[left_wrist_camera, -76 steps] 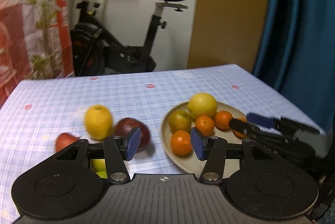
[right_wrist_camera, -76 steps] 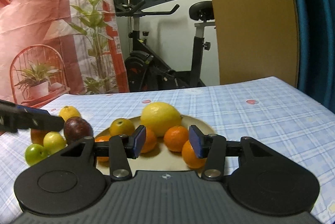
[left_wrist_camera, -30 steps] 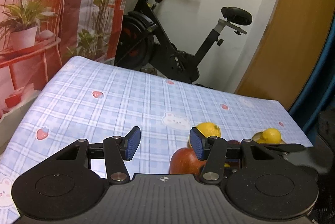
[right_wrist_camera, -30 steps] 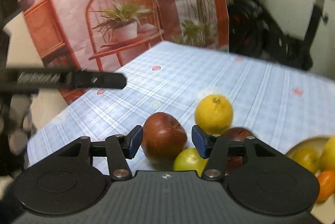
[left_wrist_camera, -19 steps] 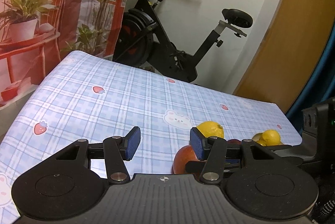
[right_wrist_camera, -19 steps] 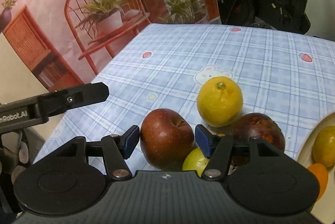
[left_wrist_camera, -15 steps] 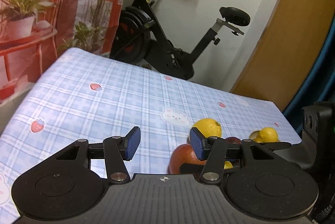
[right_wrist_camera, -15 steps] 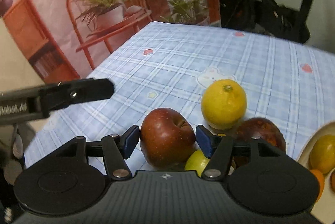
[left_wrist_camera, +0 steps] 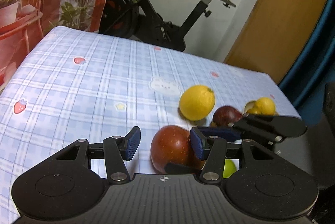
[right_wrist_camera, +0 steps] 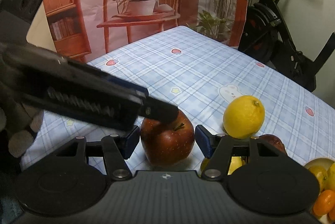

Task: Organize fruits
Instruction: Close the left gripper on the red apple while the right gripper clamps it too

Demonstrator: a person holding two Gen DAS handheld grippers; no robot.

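Observation:
A red apple (right_wrist_camera: 167, 142) rests on the checked tablecloth (right_wrist_camera: 199, 69). My right gripper (right_wrist_camera: 167, 144) stands open around it, a blue pad close to each side with thin gaps showing. In the left wrist view the apple (left_wrist_camera: 171, 146) sits partly behind the right pad of my open left gripper (left_wrist_camera: 165, 146); the right gripper's fingers (left_wrist_camera: 217, 132) straddle the fruit there. A left gripper finger (right_wrist_camera: 159, 112) reaches over the apple's top. Beyond lie a lemon (right_wrist_camera: 244, 117) and a dark red fruit (right_wrist_camera: 272, 143).
A plate (right_wrist_camera: 314, 161) of oranges and yellow fruit sits at the right edge. A green fruit (left_wrist_camera: 229, 167) lies under the right gripper. An exercise bike (left_wrist_camera: 159, 20) stands past the table's far edge, and a printed backdrop hangs at the left.
The right gripper has widened slightly and shifted so the apple is centred between its pads. The left gripper has dipped toward the apple, and its finger now crosses over it.

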